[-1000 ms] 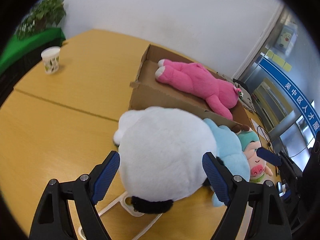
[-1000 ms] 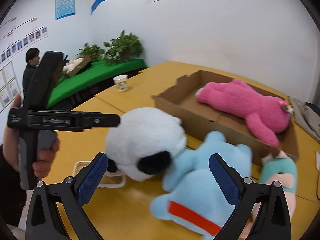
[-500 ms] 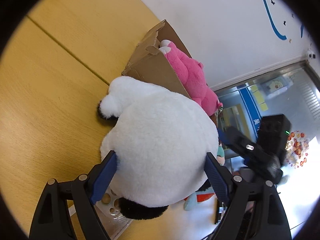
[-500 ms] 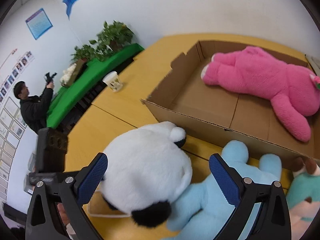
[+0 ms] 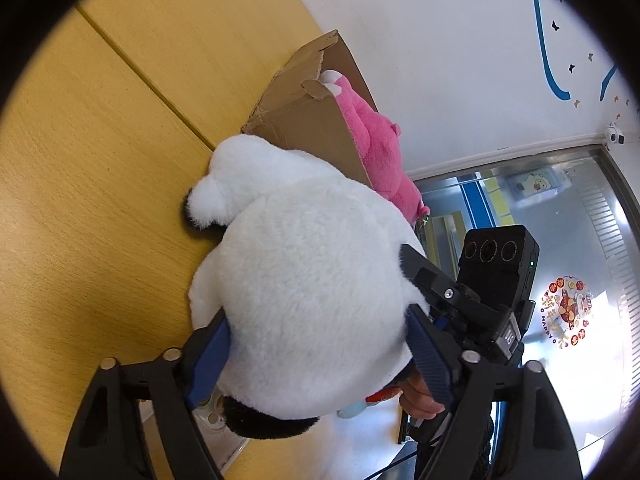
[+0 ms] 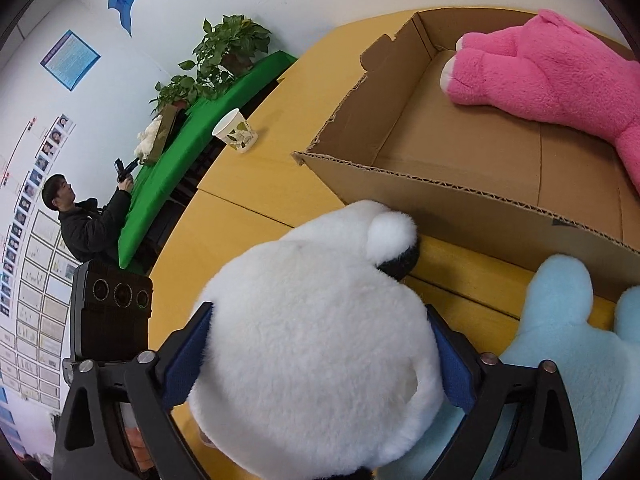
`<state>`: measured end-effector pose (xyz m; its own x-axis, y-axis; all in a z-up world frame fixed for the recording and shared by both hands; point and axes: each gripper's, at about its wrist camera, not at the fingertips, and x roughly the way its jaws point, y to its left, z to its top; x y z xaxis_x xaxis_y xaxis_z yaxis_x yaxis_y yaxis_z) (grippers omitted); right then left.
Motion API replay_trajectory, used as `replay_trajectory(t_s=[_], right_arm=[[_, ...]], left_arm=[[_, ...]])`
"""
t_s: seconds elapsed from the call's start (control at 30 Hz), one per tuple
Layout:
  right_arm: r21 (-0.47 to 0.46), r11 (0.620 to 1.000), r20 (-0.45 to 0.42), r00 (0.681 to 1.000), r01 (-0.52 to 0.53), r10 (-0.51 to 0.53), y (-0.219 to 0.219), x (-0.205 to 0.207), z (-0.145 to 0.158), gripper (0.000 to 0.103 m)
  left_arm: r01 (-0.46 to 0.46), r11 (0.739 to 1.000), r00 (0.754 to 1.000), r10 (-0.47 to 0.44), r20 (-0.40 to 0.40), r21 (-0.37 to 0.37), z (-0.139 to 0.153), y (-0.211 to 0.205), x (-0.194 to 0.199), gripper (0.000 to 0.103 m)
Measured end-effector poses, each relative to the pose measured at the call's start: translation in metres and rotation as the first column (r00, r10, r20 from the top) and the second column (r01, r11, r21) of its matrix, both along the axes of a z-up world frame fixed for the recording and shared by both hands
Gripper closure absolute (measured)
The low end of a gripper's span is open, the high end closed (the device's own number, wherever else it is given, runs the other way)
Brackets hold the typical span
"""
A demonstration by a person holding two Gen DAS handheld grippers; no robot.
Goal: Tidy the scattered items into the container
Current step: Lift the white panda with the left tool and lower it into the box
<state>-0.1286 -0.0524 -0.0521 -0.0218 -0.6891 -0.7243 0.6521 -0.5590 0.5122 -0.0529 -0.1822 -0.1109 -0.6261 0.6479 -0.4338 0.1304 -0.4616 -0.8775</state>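
With both tools spread wide, I have my left gripper [image 5: 316, 354] clasping the white plush [image 5: 312, 300] — blue pads pressed into its fur on either side. My right gripper [image 6: 320, 356] grips the same toy from the opposite side. It sits on the yellow table [image 6: 256, 184], just beside the cardboard box [image 6: 460, 200] holding the pink plush [image 6: 552, 68].

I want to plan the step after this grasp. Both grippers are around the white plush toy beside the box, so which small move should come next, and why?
Probably lift the white plush toy and carry it over the near wall of the cardboard box. The left gripper and right gripper each press it from two sides, it lies outside the box, and there is bare floor beside the pink plush toy.
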Motion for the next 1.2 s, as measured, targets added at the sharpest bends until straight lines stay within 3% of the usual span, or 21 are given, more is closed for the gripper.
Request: replay_trajectory(t_s=[0.07, 0.23, 0.43, 0.53, 0.63, 0.7, 0.8, 0.9, 1.0, 1.1, 1.2], right_arm=[[-0.010, 1.000, -0.002, 1.000, 0.007, -0.007, 0.006, 0.003, 0.003, 0.013], [-0.082, 0.996, -0.024, 0.999, 0.026, -0.028, 0.023, 0.014, 0.017, 0.020], [-0.207, 0.977, -0.121, 0.990, 0.050, -0.077, 0.044, 0.024, 0.075, 0.020], [-0.283, 0.958, -0.247, 0.961, 0.052, -0.125, 0.061, 0.031, 0.132, 0.020], [-0.349, 0.936, -0.372, 0.911, 0.040, -0.178, 0.077, 0.039, 0.190, 0.021], [-0.396, 0.918, -0.439, 0.873, 0.024, -0.212, 0.089, 0.042, 0.224, 0.021], [-0.452, 0.892, -0.498, 0.826, 0.012, -0.263, 0.106, 0.041, 0.264, 0.021], [-0.488, 0.872, -0.511, 0.799, 0.033, -0.316, 0.115, 0.028, 0.282, 0.021], [-0.520, 0.852, -0.478, 0.803, 0.069, -0.357, 0.117, 0.007, 0.277, 0.021], [-0.548, 0.829, -0.413, 0.826, 0.111, -0.384, 0.112, -0.021, 0.251, 0.021], [-0.548, 0.822, -0.356, 0.846, 0.155, -0.397, 0.104, -0.049, 0.210, 0.021]], left_arm=[[0.005, 1.000, 1.000, -0.005, -0.002, -0.020, 0.005, 0.004, 0.001, 0.032], [0.010, 0.998, 0.999, -0.013, -0.045, -0.056, 0.031, 0.009, 0.006, 0.035], [0.027, 0.985, 0.976, -0.064, -0.210, -0.173, 0.114, 0.022, -0.003, 0.036], [0.042, 0.970, 0.941, -0.119, -0.316, -0.241, 0.173, 0.033, -0.014, 0.036], [0.035, 0.941, 0.884, -0.186, -0.429, -0.337, 0.236, 0.046, -0.024, 0.036], [0.029, 0.922, 0.848, -0.227, -0.480, -0.386, 0.270, 0.055, -0.032, 0.036], [0.034, 0.899, 0.813, -0.280, -0.511, -0.437, 0.302, 0.064, -0.053, 0.036], [0.041, 0.874, 0.804, -0.316, -0.503, -0.484, 0.315, 0.072, -0.080, 0.036], [0.049, 0.850, 0.813, -0.338, -0.473, -0.524, 0.311, 0.074, -0.110, 0.036], [0.080, 0.841, 0.845, -0.342, -0.411, -0.536, 0.284, 0.067, -0.136, 0.036], [0.135, 0.849, 0.888, -0.332, -0.318, -0.511, 0.245, 0.054, -0.166, 0.037]])
